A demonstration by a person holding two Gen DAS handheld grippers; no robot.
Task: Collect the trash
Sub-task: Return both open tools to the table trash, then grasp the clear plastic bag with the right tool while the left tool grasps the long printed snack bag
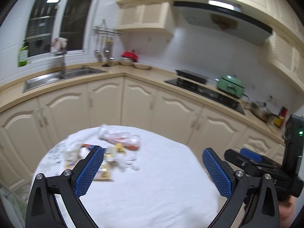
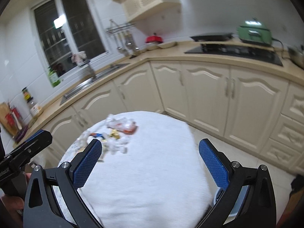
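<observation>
Trash (image 1: 114,152) beyond spread jaws (blurred)

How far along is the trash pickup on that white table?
Nothing looks collected yet. The trash pile of wrappers and crumpled scraps lies on the far left part of the white table. In hand: nothing, since the left tongs and right tongs are both open and empty above the cloth. Left to do: picking up the whole pile. No bin is clearly visible.

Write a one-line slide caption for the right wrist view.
Open right gripper hovers empty above a white-clothed round table, facing a scattered pile of trash at its far left.
</observation>
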